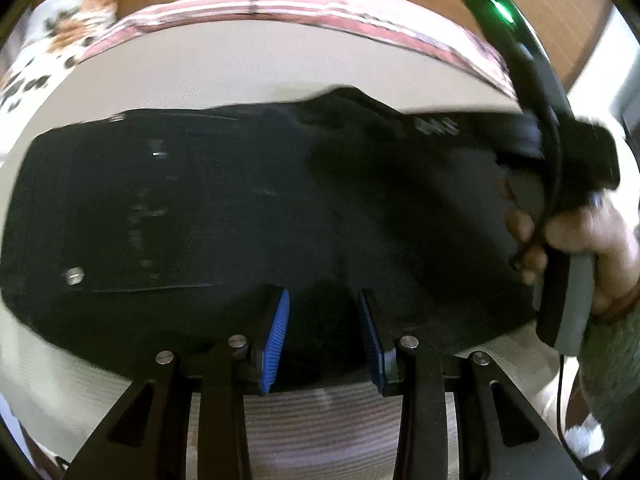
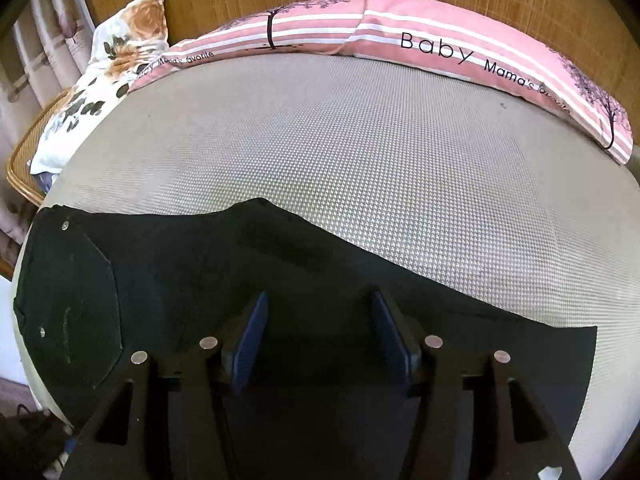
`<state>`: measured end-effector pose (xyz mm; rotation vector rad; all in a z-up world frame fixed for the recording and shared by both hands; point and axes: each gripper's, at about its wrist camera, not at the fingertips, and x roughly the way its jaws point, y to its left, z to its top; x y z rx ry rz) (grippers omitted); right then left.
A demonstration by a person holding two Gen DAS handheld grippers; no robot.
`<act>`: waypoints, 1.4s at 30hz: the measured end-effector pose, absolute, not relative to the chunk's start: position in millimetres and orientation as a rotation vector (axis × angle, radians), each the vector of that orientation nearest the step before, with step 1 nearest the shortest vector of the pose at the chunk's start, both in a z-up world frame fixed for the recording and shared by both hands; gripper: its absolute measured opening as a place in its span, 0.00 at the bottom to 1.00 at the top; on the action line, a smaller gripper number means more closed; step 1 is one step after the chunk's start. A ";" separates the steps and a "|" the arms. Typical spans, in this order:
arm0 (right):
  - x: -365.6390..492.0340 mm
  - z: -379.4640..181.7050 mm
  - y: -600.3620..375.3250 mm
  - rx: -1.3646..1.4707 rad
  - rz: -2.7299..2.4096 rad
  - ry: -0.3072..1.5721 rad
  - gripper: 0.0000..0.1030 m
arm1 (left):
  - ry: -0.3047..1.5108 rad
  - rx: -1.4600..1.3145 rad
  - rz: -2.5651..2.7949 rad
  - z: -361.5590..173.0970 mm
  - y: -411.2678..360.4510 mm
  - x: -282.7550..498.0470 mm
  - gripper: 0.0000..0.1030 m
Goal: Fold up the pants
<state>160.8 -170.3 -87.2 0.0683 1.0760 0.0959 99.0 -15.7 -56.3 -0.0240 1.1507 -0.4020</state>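
- Bed [image 2: 400,168] with a grey woven mat; pink striped pillow [image 2: 440,44] along the wooden headboard.
- Black pants [image 2: 180,280] lie flat across the near edge, already doubled, waist and rivets to the left.
- Left gripper [image 1: 324,336] and right gripper [image 2: 316,344]: both spread wide, empty, low over the cloth.
- Advice: pinch both layers at the near hem, lift evenly, fold toward the waist.

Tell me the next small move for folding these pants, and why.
Probably close the left gripper on the near edge of the black pants: its jaws stand open over the cloth. The right gripper is open too, so nothing is gripped yet.
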 end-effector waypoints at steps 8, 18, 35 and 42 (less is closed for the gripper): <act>146.0 -70.4 -177.8 0.145 0.098 1.064 0.57 | 1.110 -0.328 -0.200 -43.5 87.7 100.8 0.36; 107.6 -57.1 -178.7 0.206 0.106 1.073 0.66 | 1.063 -0.704 -0.148 -51.3 173.0 73.7 0.37; 44.8 -59.7 -208.6 0.381 0.072 1.094 0.67 | 1.044 -0.980 -0.133 -74.9 215.7 65.0 0.48; 46.3 -59.0 -204.4 0.365 0.074 1.094 0.67 | 1.062 -1.024 -0.102 -91.3 226.0 74.1 0.48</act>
